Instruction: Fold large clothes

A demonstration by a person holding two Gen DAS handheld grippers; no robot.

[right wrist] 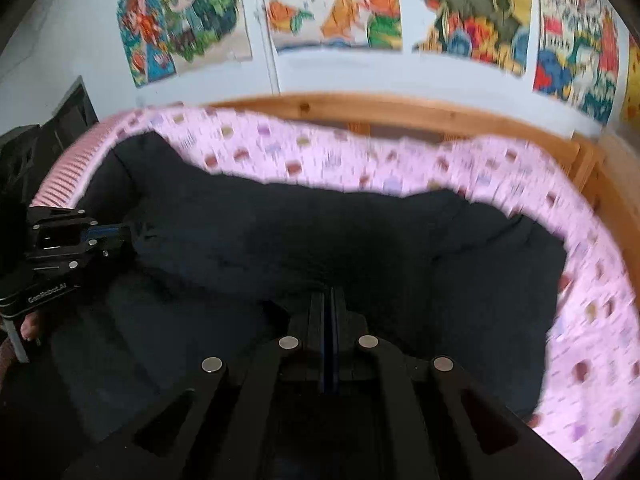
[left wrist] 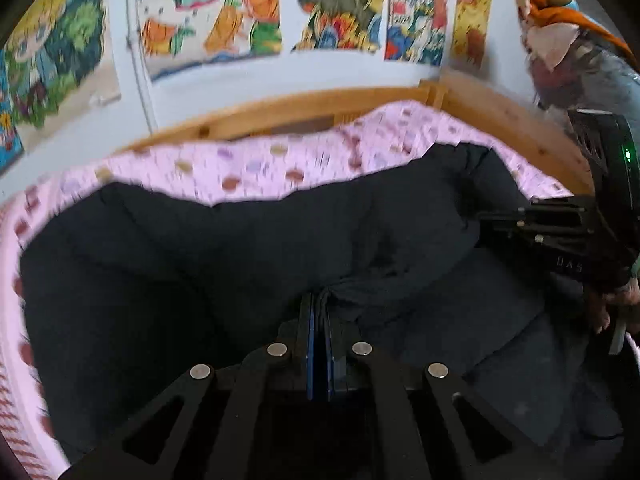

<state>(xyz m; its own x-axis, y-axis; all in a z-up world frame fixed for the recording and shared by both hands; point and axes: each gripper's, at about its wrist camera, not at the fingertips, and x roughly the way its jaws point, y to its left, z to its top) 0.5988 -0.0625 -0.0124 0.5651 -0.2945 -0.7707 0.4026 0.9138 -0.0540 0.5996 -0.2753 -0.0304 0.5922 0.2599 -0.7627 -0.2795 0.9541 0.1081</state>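
Pink patterned bedsheet (left wrist: 248,164): covers the bed, showing as a band along the left side and far edge in the left wrist view and along the far and right edges in the right wrist view. Black garment (left wrist: 200,248): large, dark, spread across the sheet with rumpled folds, filling the centre of both views. Left gripper (left wrist: 319,304): fingers pressed together, a bunched edge of the black garment pinched between them. Right gripper (right wrist: 329,300): fingers likewise closed tight on the garment's near edge; seen from the left wrist camera at the right, with fabric pulled up to its tips. Wooden bed frame (left wrist: 320,108): runs behind the sheet. Colourful posters (left wrist: 208,8): row on the pale wall above.
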